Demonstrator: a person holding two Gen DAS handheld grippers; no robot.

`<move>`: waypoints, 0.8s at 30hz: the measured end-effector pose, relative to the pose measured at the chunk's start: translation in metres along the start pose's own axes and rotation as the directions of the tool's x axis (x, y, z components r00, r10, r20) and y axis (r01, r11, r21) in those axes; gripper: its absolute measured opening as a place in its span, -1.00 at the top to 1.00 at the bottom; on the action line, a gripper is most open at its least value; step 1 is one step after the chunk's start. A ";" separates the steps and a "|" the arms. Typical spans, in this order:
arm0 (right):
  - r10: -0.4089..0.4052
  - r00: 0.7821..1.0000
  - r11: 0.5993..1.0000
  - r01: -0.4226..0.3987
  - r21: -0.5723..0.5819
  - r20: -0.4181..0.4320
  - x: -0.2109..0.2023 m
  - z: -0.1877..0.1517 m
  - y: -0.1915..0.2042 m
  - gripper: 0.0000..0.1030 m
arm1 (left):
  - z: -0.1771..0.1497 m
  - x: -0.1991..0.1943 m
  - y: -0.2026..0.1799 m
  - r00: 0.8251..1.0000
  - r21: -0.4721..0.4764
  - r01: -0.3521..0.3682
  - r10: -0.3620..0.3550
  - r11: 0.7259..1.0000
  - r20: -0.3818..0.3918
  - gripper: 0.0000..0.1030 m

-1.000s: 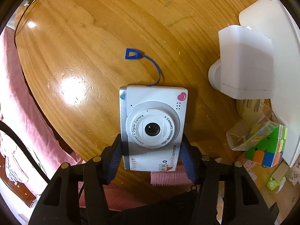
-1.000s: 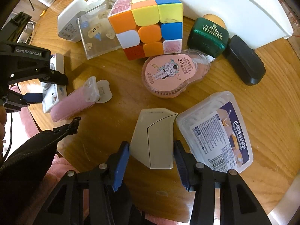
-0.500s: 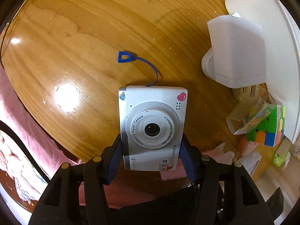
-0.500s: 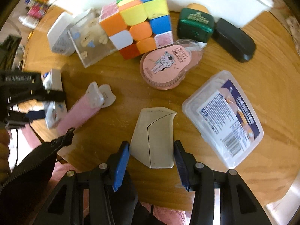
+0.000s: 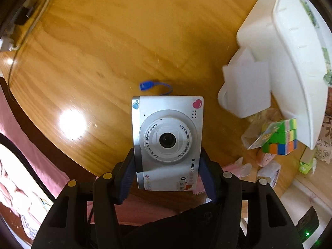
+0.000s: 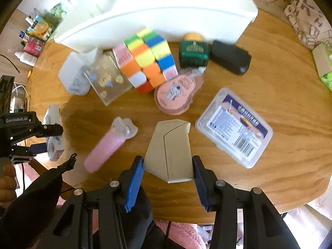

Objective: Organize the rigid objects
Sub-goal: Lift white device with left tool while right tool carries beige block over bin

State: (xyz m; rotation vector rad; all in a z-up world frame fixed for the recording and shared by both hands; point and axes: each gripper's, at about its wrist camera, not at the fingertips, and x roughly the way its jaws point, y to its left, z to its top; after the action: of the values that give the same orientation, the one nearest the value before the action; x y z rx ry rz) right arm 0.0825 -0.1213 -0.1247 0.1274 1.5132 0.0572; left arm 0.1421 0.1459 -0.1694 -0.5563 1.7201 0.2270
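A silver children's digital camera (image 5: 168, 143) with a blue wrist strap (image 5: 154, 87) hangs above the wooden table (image 5: 103, 41), and my left gripper (image 5: 166, 174) is shut on its sides. In the right wrist view my right gripper (image 6: 168, 178) is shut on a beige wedge-shaped case (image 6: 170, 151), lifted over the table. The left gripper (image 6: 39, 140) with the camera shows at the left edge there. On the table lie a colourful puzzle cube (image 6: 145, 60), a pink comb (image 6: 108, 145), a pink round case (image 6: 176, 93) and a clear lidded box (image 6: 234, 128).
A large white bin (image 6: 157, 10) stands at the table's far side, also in the left view (image 5: 290, 62). Near it sit a white box (image 6: 72, 72), a clear sticker case (image 6: 108, 78), a green box (image 6: 193, 54) and a black case (image 6: 230, 58). A hand (image 6: 6, 182) is at lower left.
Both grippers have risen with their objects and rolled; the table and its objects look farther away and turned. The camera's strap has lifted off the wood.
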 end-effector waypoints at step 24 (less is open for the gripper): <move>0.046 0.919 0.989 0.014 -0.148 0.393 -0.115 0.057 0.009 0.08 | -0.008 -0.124 -0.038 0.928 0.179 0.025 -0.090 0.984 0.362 -0.17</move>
State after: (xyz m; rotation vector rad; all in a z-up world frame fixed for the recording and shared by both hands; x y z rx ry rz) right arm 0.1333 -0.1287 -0.0071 0.0288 1.0980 0.1482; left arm 0.1695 0.1385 -0.0428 -0.4064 1.3390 0.1295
